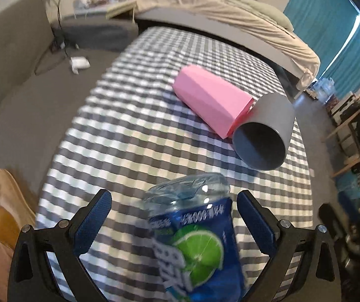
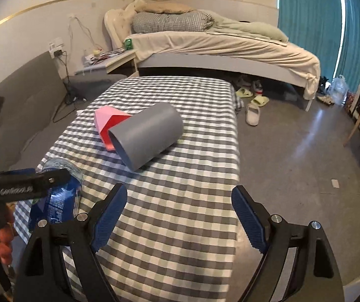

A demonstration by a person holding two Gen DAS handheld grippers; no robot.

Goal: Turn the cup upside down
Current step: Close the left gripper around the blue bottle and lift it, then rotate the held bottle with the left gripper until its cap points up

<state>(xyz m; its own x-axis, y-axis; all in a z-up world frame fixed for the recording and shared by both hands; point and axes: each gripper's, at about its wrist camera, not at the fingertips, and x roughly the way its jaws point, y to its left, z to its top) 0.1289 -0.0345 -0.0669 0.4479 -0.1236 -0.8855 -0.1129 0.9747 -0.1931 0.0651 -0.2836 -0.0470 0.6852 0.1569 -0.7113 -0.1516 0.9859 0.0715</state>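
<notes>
Nearest the left wrist camera, the left gripper [image 1: 173, 210] has its blue-padded fingers spread wide on either side of a clear plastic bottle with a blue label and a lime picture [image 1: 195, 239], which lies on the cloth between them; neither pad appears to touch it, though the blur leaves this uncertain. The right gripper [image 2: 178, 207] is likewise spread, with nothing but the grey-and-white checked tablecloth [image 2: 180, 226] between its pads. A little further along the table lies the task's thing, a plain grey cylindrical cup [image 2: 146, 136], resting on its side near the middle of the cloth with its open mouth turned toward the cameras and its closed base pointing away. Touching it at the mouth end, on the left, is a pink faceted cup [image 1: 210, 98], also on its side. The grey cup looks like smooth, stiff plastic, probably light and empty, so it should roll readily if nudged and may slip under a shallow pinch. A sound hold would likely be across the wall near the middle of its length, pads on opposite sides, or one pad inside the mouth and one outside, on the side away from the pink cup. Beyond the table stand a bed with cream sheets [image 2: 230, 47], slippers on the floor [image 2: 253, 108] and teal curtains [image 2: 310, 25].
</notes>
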